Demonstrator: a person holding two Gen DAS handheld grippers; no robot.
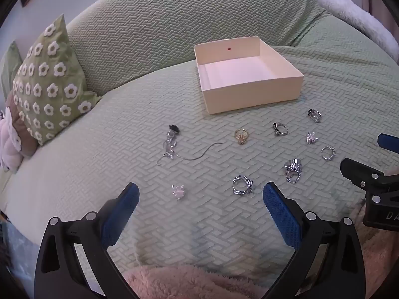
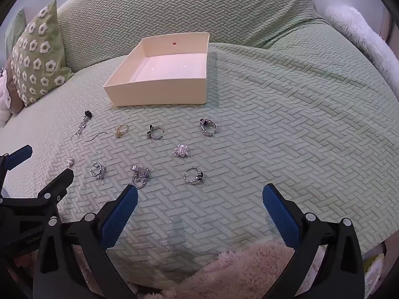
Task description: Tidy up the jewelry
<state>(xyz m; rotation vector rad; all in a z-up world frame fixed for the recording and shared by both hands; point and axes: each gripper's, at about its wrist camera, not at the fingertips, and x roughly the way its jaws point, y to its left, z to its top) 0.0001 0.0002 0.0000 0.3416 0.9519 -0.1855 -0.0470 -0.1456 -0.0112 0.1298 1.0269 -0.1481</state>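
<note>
- Left gripper [image 1: 200, 199]: jaws spread, holding nothing; a twisted silver ring [image 1: 242, 185] lies just beyond their gap.
- Right gripper [image 2: 199, 200]: jaws spread, holding nothing; a chained ring [image 2: 139, 174] lies just past its left fingertip.
- Farther, left of the jaws: a dangle earring [image 2: 82, 124], long axis running away, black end farthest.
- Farthest: an open cream box [image 2: 159, 94].

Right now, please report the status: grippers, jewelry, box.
Left gripper open, holding nothing. Right gripper open, holding nothing. Jewelry, like the gold ring, lies loose on the bedspread; box empty. Nothing blocks the way.
</note>
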